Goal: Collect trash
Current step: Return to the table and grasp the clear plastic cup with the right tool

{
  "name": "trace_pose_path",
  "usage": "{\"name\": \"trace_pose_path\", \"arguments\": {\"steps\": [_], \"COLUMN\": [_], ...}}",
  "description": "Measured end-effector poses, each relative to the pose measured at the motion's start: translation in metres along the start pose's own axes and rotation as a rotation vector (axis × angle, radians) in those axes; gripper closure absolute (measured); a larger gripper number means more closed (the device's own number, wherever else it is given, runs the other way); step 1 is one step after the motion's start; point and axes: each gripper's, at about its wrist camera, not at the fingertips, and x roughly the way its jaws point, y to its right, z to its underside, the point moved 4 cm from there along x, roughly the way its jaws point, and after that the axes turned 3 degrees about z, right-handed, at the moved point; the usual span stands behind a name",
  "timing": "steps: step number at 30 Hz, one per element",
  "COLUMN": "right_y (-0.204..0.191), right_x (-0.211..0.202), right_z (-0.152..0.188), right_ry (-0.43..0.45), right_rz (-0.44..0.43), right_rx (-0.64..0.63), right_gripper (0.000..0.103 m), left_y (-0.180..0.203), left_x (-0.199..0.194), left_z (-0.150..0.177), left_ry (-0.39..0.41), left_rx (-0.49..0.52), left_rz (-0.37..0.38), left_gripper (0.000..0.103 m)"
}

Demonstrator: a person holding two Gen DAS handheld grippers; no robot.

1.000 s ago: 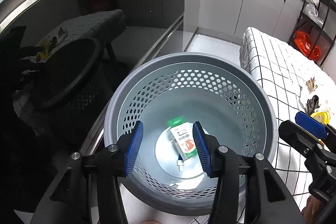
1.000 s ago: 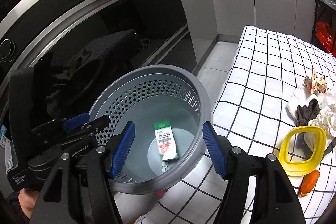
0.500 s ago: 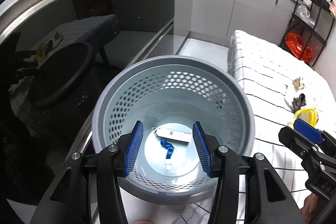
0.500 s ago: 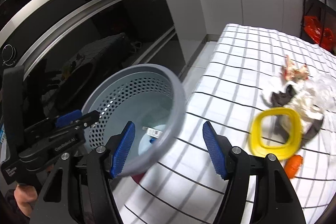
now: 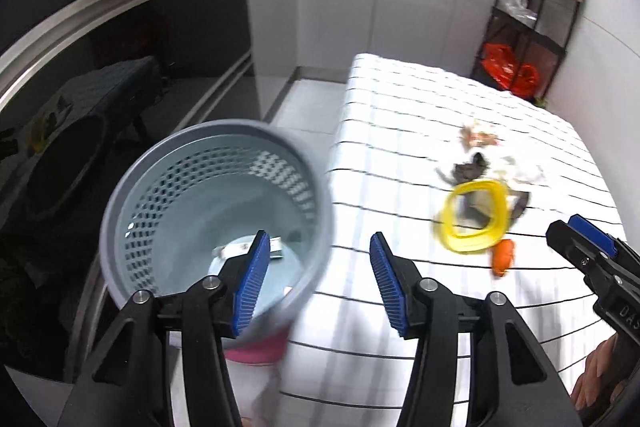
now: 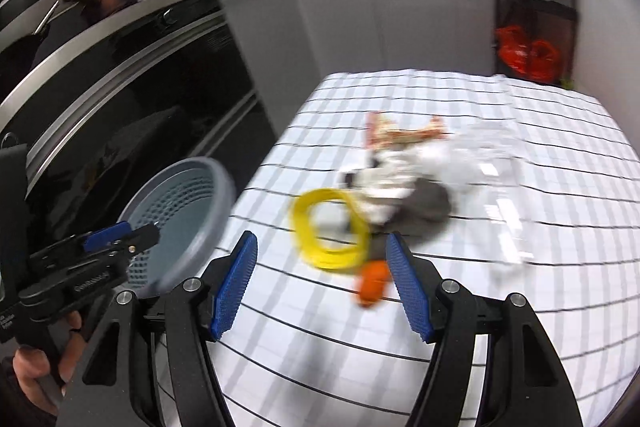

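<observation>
Both frames motion-blurred. Table (image 6: 460, 347) with white checked cloth fills the right side; its left edge runs right beside the grey perforated bin (image 5: 120, 227), which stands on the floor between the table and the dark oven front (image 6: 140, 115). Narrow floor strip (image 5: 304, 103) continues far along the grey cabinets (image 5: 416, 7). Near half of the cloth is bare, as is the far strip towards the black rack (image 5: 528, 27).

Trash sits in one cluster mid-table: yellow ring (image 6: 330, 233), small orange piece (image 6: 372, 285) touching its near edge, dark crumpled scrap (image 6: 430, 205), white crumpled paper (image 6: 404, 167), orange-printed wrapper (image 6: 400, 133) at the far end. A flat packet (image 5: 244, 249) lies on the bin floor.

Left gripper (image 5: 316, 273): jaws parted and opening, nothing between the pads, straddling the bin rim and table edge in view, above both.

Right gripper (image 6: 322, 289): jaws wide, gripping nothing; orange piece and the ring's near edge show in the gap, pads clear of both.
</observation>
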Motion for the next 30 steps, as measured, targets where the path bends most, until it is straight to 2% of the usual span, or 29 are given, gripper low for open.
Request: {"name": "trace_pose_path", "arguments": {"steps": [5, 12, 23, 30], "right_y": [0.049, 0.091, 0.117, 0.126], "right_x": [-0.038, -0.061, -0.038, -0.022], "right_z": [0.002, -0.004, -0.004, 0.001], "right_ry": [0.049, 0.092, 0.079, 0.054], "right_rz": [0.077, 0.127, 0.208, 0.295], "right_rx": [0.048, 0.103, 0.123, 0.131], "right_gripper": [0.038, 0.036, 0.035, 0.035], "left_y": [0.038, 0.07, 0.086, 0.085], "left_x": [-0.009, -0.012, 0.02, 0.031], "left_z": [-0.003, -0.006, -0.005, -0.012], "left_ry": [0.009, 0.021, 0.017, 0.026], "left_rx": [0.033, 0.086, 0.13, 0.168], "left_rz": [0.027, 0.021, 0.067, 0.155], "left_gripper": [0.05, 0.04, 0.037, 0.035]}}
